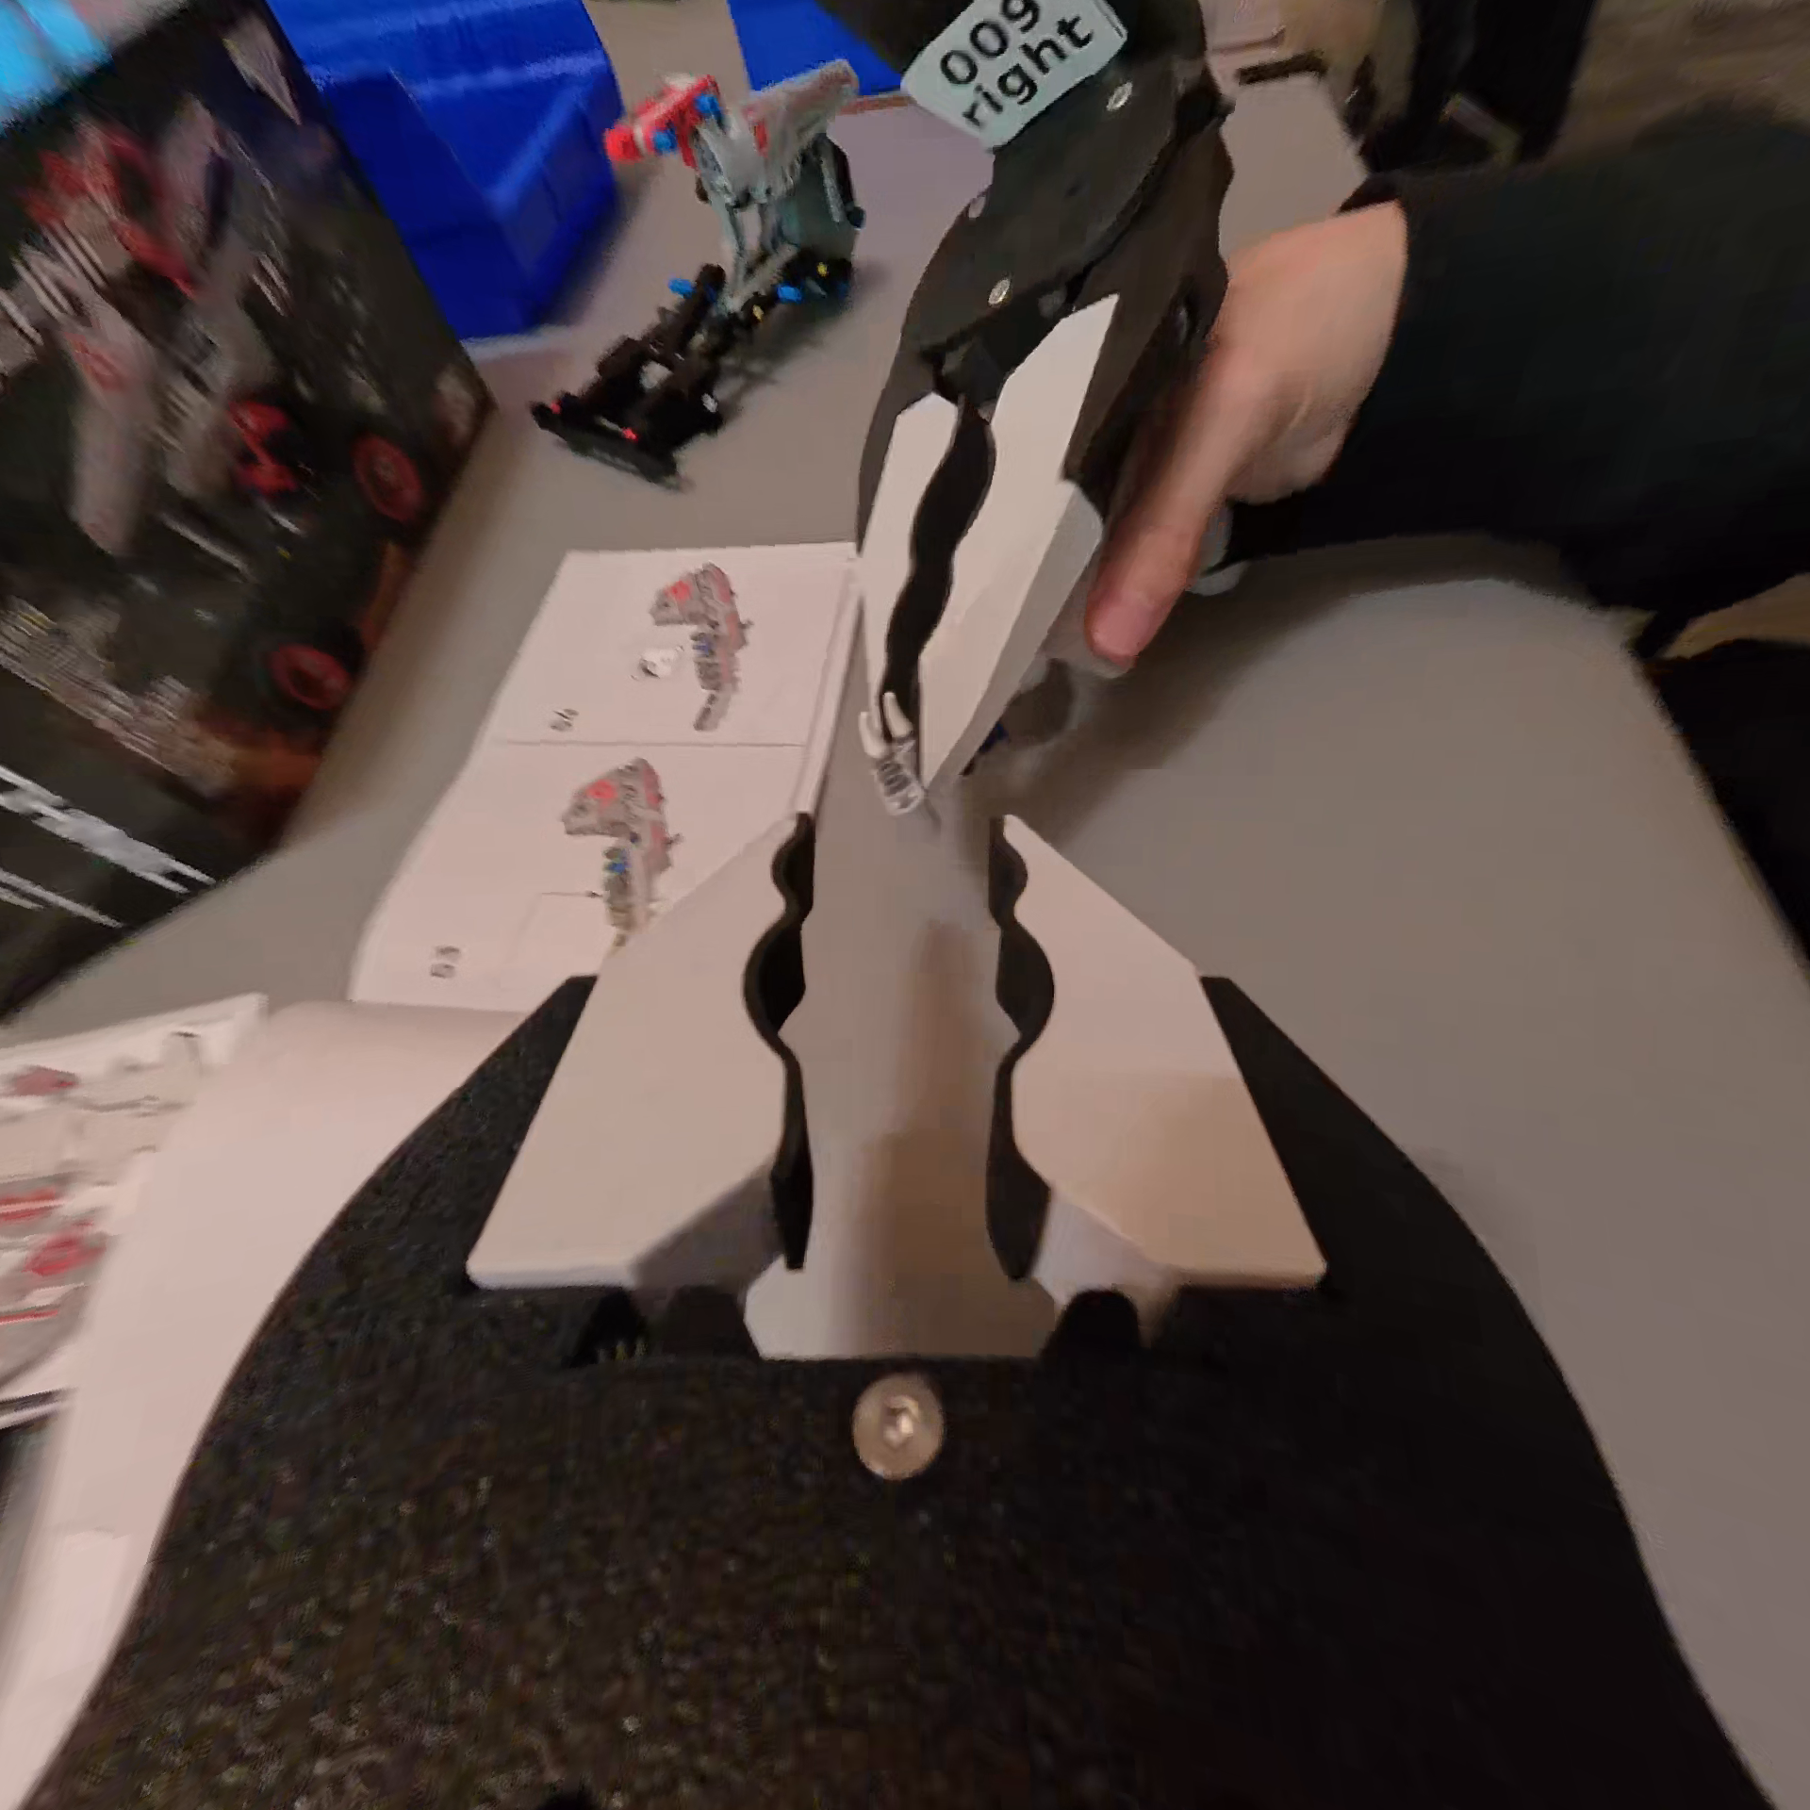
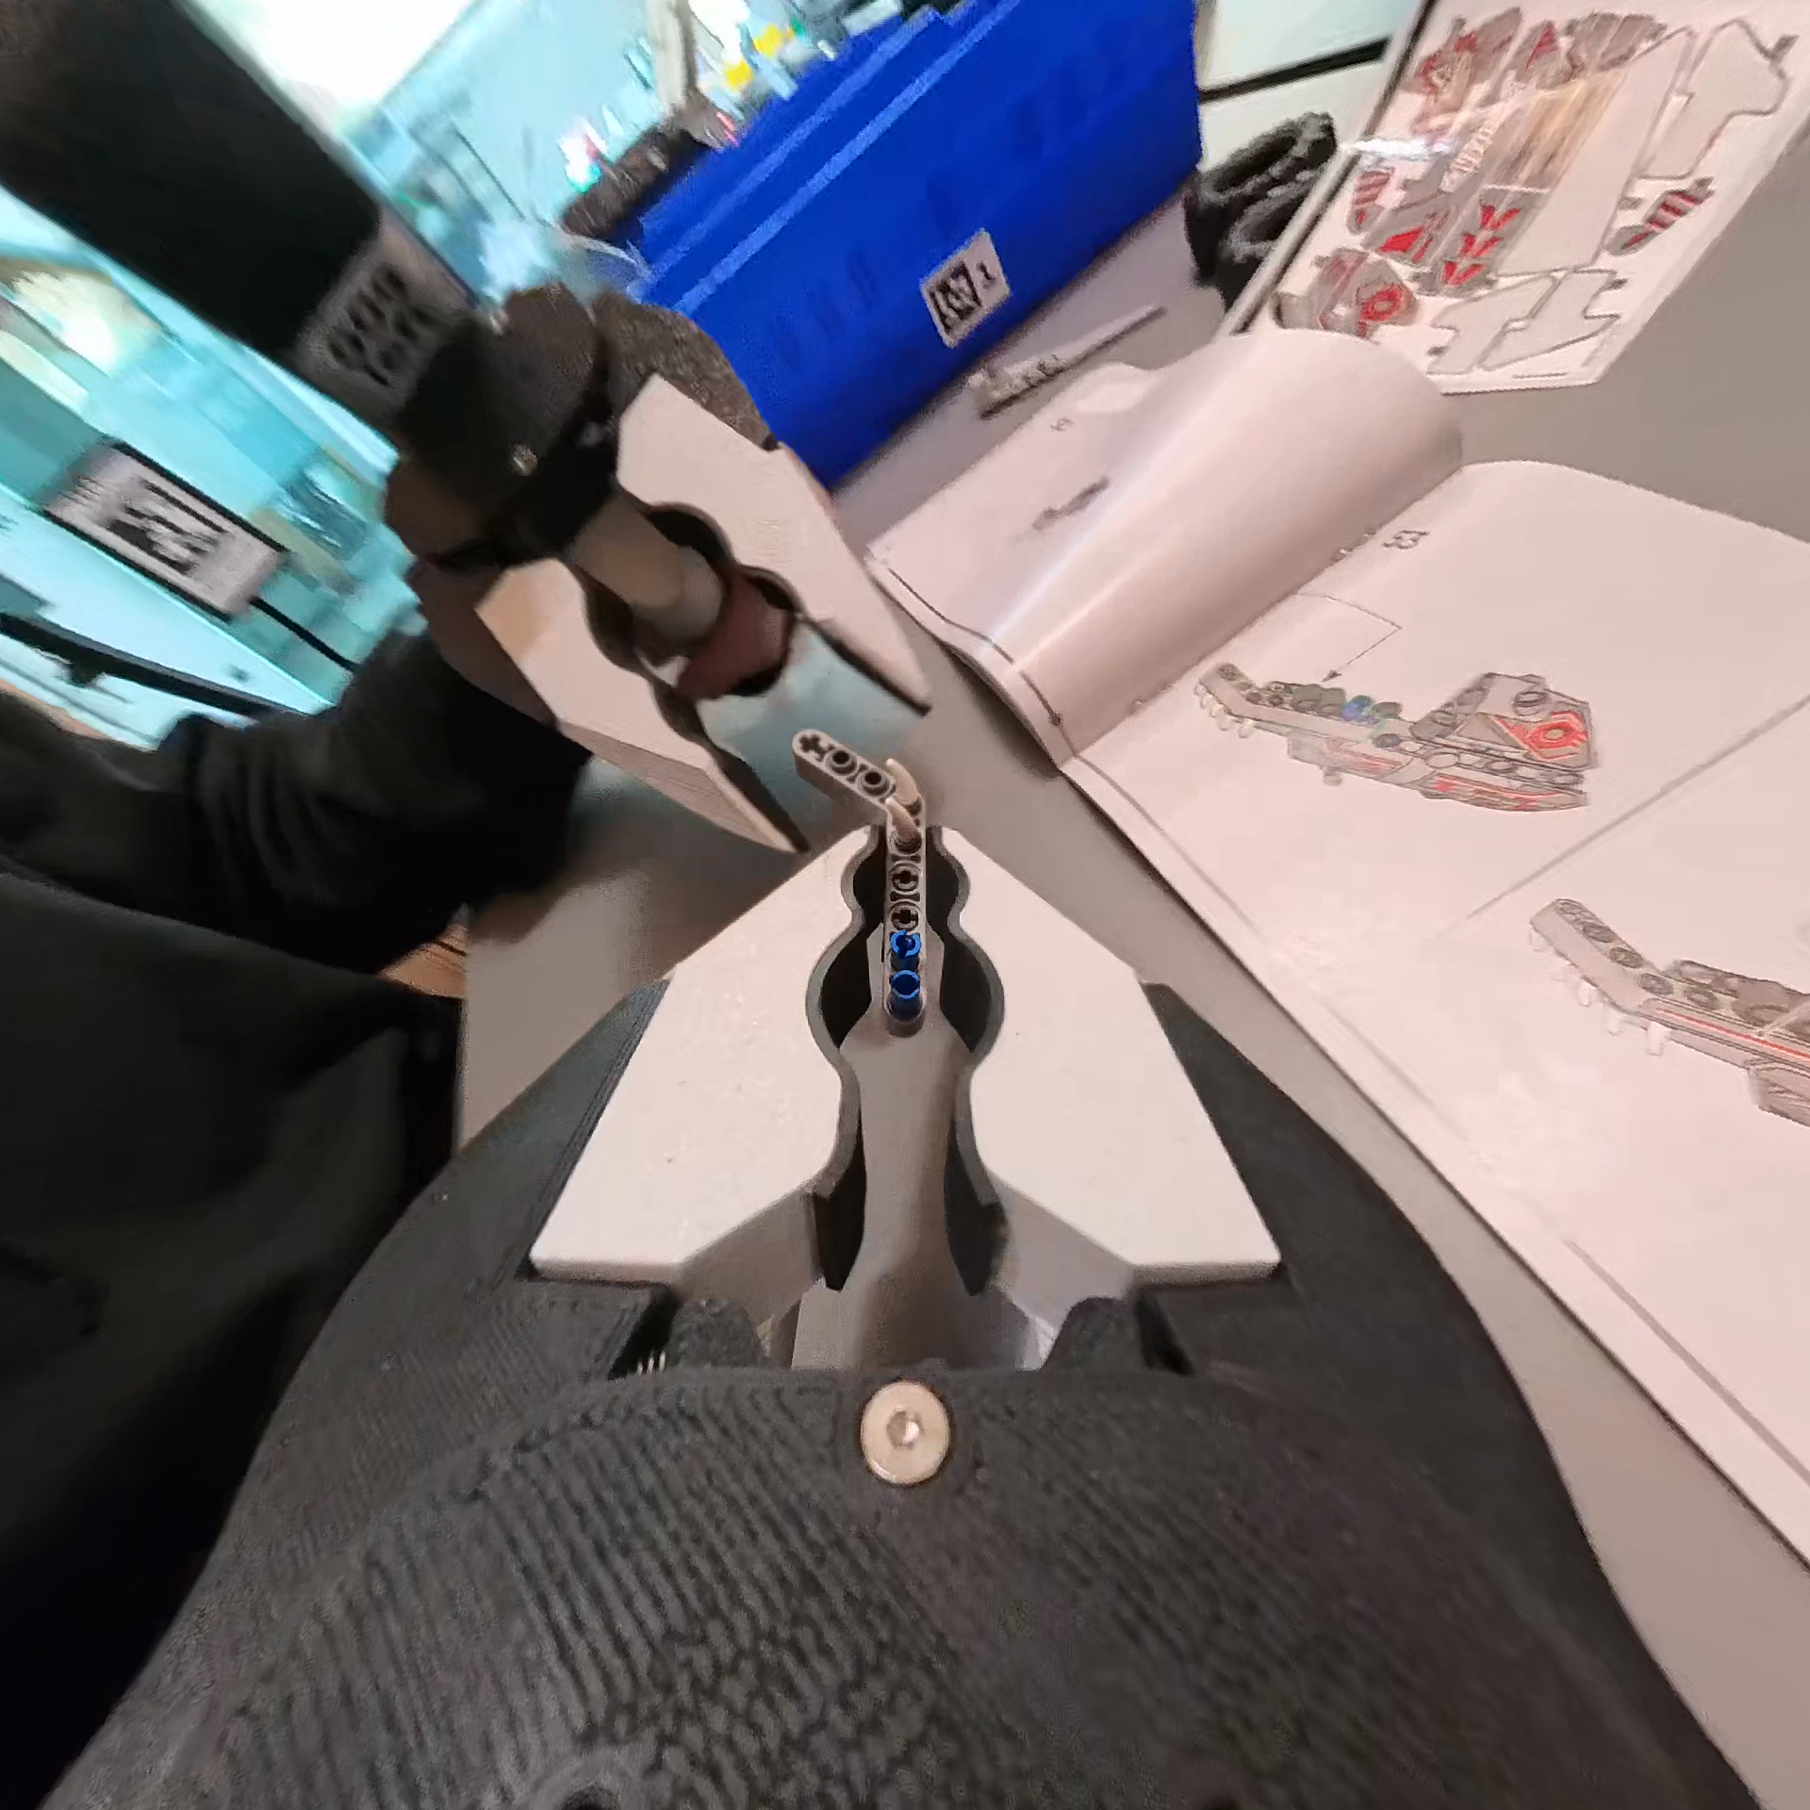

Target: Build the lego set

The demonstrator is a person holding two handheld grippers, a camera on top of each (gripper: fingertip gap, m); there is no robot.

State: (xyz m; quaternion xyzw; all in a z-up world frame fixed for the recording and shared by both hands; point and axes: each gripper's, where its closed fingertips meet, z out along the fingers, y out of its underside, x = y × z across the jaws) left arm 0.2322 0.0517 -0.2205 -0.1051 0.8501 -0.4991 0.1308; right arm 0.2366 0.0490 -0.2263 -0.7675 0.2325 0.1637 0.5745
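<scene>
My right gripper (image 2: 903, 842) is shut on a grey angled Lego beam (image 2: 903, 911) with two blue pins in it; the beam's bent end sticks out past the tips. In the left wrist view the right gripper (image 1: 911, 774) comes down from above, held by a hand, with the beam (image 1: 896, 769) at its tips. My left gripper (image 1: 906, 833) is open and empty, its tips just short of the beam. In the right wrist view the left gripper (image 2: 862, 776) stands open with the beam's bent end between its fingertips.
An open instruction booklet (image 1: 686, 686) lies on the grey table (image 1: 1371, 881). A partly built Lego model (image 1: 725, 255) stands behind it. A black set box (image 1: 196, 392) is at the left, a blue bin (image 2: 881, 245) at the back. A sticker sheet (image 2: 1528, 196) and black tyres (image 2: 1263, 196) lie far right. The tips of both grippers are at nearly the same place.
</scene>
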